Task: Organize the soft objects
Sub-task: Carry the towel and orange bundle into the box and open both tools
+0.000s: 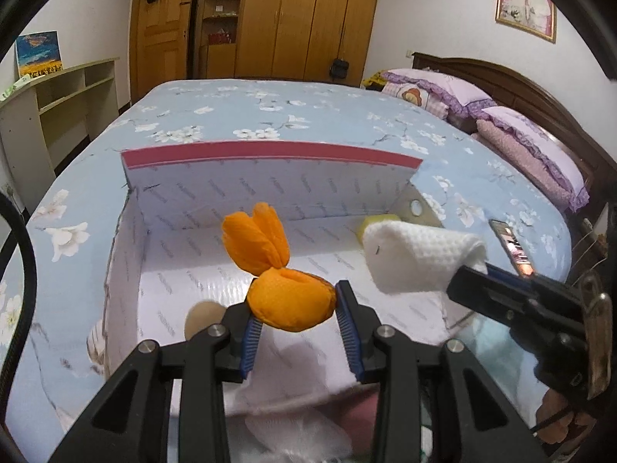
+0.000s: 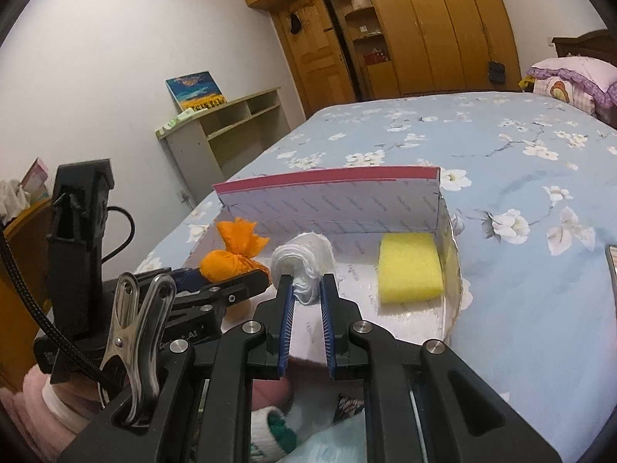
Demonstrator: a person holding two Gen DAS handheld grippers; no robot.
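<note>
The left gripper (image 1: 295,310) is gripping an orange cloth pouch (image 1: 289,301) between its blue pads, jaws parted only as far as the pouch's round body fills them, and it is holding the pouch in the air above the near end of an open white box (image 1: 270,189) that is sitting on the flowered blue bedspread (image 1: 308,112). The pouch's gathered top is fanning upward past the fingertips. The right gripper (image 2: 306,289) is clamping a rolled white cloth (image 2: 304,266), its jaws squeezed nearly together on the end of the roll, and it is holding this cloth over the box too, just beside the pouch (to the pouch's right in both views). A yellow sponge (image 2: 408,270) is lying flat on the box floor in the far right corner, against the side wall. The box's lid is standing upright behind it, showing a pink edge. A phone (image 1: 511,247) is lying on the bedspread to the right of the box.
</note>
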